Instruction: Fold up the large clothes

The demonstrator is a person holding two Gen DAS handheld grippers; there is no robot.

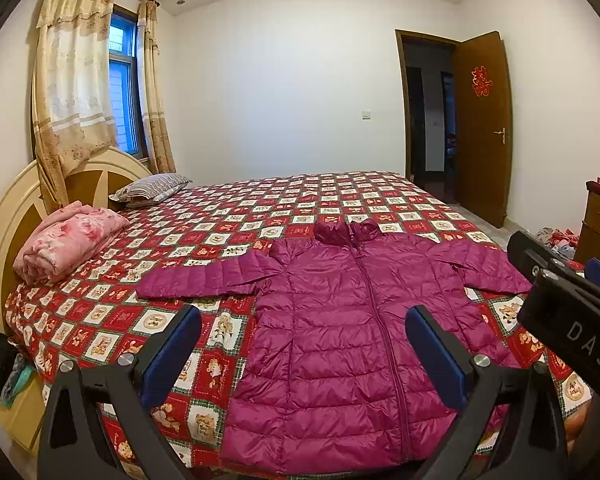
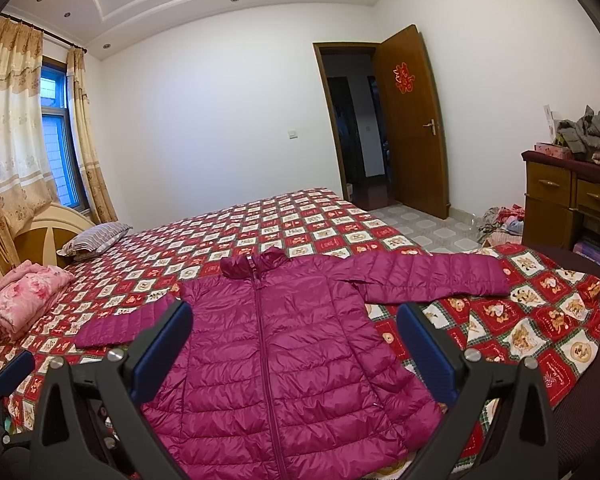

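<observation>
A magenta quilted puffer jacket [image 1: 340,340] lies flat and zipped on the bed, front up, both sleeves spread out sideways; it also shows in the right wrist view [image 2: 276,360]. My left gripper [image 1: 304,320] is open and empty, held above the jacket's lower left part. My right gripper [image 2: 296,316] is open and empty, held above the jacket's lower right part. The right gripper's body also shows at the right edge of the left wrist view [image 1: 560,300]. A tip of the left gripper shows at the lower left of the right wrist view [image 2: 14,372].
The bed has a red checked bedspread [image 1: 340,200]. A folded pink blanket [image 1: 68,244] and a striped pillow [image 1: 152,186] lie by the headboard. A wooden dresser [image 2: 572,204] with clothes on top stands at right. Clothes lie on the floor [image 2: 504,220] near the open door [image 2: 412,120].
</observation>
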